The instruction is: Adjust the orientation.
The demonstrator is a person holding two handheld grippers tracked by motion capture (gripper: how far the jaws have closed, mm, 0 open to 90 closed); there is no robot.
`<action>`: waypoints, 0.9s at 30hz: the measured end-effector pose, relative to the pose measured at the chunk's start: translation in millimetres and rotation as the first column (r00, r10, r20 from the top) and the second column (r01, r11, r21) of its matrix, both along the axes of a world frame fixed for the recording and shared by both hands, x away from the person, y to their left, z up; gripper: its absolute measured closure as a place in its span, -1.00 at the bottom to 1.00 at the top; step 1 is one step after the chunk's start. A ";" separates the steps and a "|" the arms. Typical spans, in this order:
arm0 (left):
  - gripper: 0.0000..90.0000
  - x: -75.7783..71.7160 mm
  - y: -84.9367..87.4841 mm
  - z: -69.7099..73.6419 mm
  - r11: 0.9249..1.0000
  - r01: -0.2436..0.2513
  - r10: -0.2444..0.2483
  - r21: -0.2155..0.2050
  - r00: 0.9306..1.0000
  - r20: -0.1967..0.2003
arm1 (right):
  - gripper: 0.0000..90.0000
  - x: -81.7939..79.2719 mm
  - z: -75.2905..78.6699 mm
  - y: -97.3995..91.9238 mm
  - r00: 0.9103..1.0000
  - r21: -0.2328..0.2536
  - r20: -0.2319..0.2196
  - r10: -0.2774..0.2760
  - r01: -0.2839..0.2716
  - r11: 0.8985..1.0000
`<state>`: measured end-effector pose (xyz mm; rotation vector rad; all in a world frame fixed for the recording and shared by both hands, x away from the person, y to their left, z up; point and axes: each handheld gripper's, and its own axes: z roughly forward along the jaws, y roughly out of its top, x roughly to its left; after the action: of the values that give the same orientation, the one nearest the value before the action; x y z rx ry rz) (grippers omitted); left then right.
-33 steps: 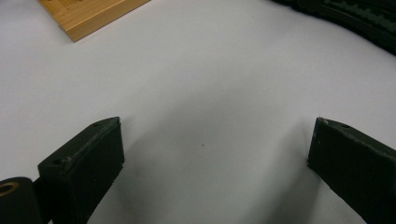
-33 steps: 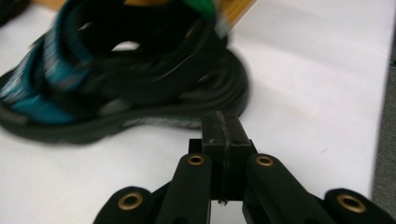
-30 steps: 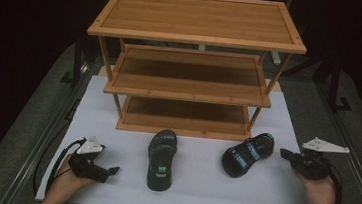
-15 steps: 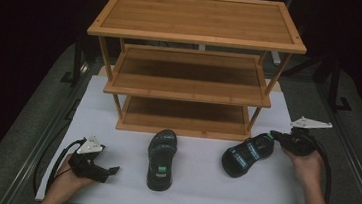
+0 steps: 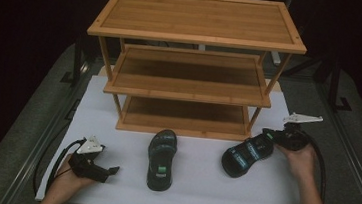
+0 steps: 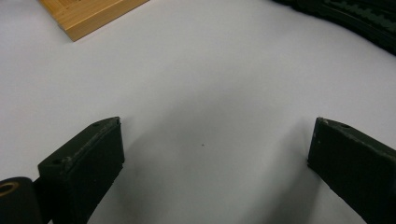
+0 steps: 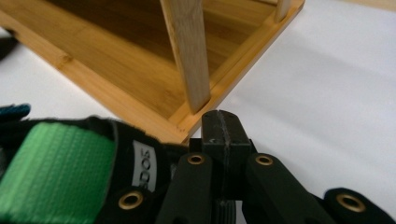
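Note:
Two dark sandals with green and blue straps lie on the white mat in front of a three-tier bamboo rack (image 5: 191,83). The left sandal (image 5: 162,158) points at the rack. The right sandal (image 5: 244,156) lies at an angle. My right gripper (image 5: 268,135) is at this sandal's heel end, near the rack's front right leg. In the right gripper view its jaws (image 7: 224,126) are shut together with nothing between them, and the sandal (image 7: 60,163) lies just to their left. My left gripper (image 5: 112,169) rests low on the mat at the lower left, open (image 6: 215,135) over bare mat.
The white mat (image 5: 195,194) covers the table's middle and grey table surface lies on both sides. A corner of the rack's base (image 6: 88,16) and an edge of the left sandal (image 6: 355,18) appear in the left gripper view. The rack's shelves are bare.
My right gripper has moved from the mat's right edge up and leftward to the heel of the right sandal. The left gripper and both sandals have stayed put.

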<state>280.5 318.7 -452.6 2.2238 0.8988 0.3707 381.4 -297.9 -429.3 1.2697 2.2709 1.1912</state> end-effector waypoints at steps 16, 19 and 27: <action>-0.94 -0.1 -0.1 0.0 1.000 0.000 0.000 0.001 1.000 0.000 | 1.00 -23.4 2.4 -10.2 1.000 -0.039 -0.019 0.015 -0.016 0.999; -0.94 -0.1 -0.1 0.0 1.000 0.000 0.000 0.001 1.000 0.000 | 1.00 -28.1 2.8 -13.7 0.999 -0.034 -0.030 0.021 -0.022 0.999; -0.94 0.0 0.1 0.1 1.000 0.001 -0.001 0.002 1.000 -0.002 | 1.00 -44.9 3.5 -16.5 0.999 -0.020 -0.023 0.030 -0.030 0.999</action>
<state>280.5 318.9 -452.5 2.2271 0.8984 0.3696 336.4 -314.4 -425.9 1.2530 2.3201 1.1665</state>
